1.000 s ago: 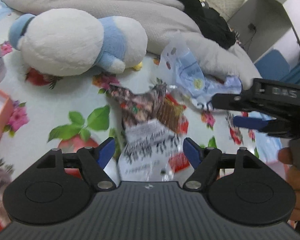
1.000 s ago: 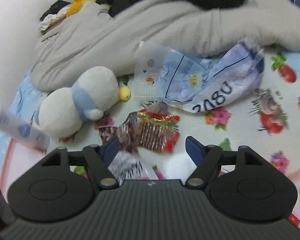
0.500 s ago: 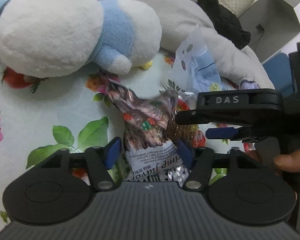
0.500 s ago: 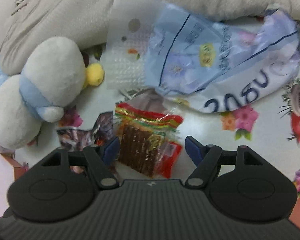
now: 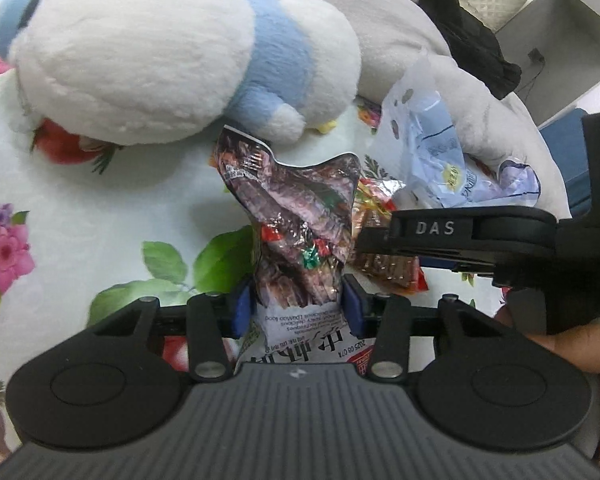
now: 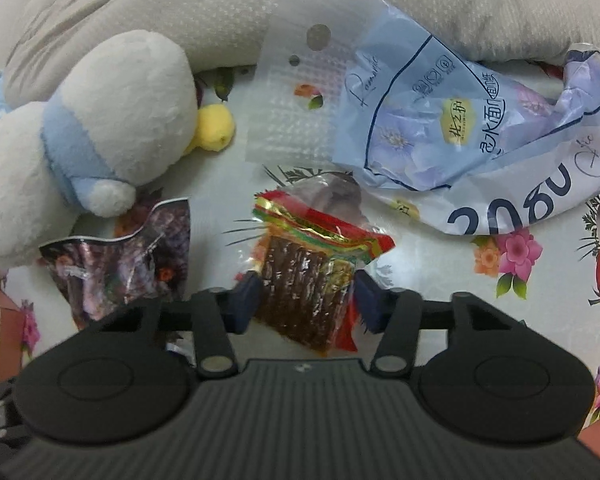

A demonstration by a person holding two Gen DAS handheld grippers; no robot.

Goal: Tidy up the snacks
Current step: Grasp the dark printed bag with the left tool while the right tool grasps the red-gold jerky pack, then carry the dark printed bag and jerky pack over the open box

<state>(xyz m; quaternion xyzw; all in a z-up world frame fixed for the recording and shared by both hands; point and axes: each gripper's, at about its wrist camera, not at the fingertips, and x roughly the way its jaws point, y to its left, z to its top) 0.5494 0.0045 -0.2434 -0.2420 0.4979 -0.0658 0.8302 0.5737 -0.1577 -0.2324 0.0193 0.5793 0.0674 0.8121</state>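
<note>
Both grippers have dropped onto the floral sheet and are closing. The left gripper point(image 5: 296, 306) is pinching the dark snack bag point(image 5: 300, 232), at six o'clock from the plush toy point(image 5: 160, 52). The right gripper point(image 6: 306, 298) is narrowing around the red snack packet point(image 6: 308, 276), not yet clearly pressing. Both look nearly ready to lift.

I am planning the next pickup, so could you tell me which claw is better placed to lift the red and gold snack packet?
Right. The right claw straddles the red and gold snack packet, jaws closing; the left claw is closing on the dark foil bag.
</note>
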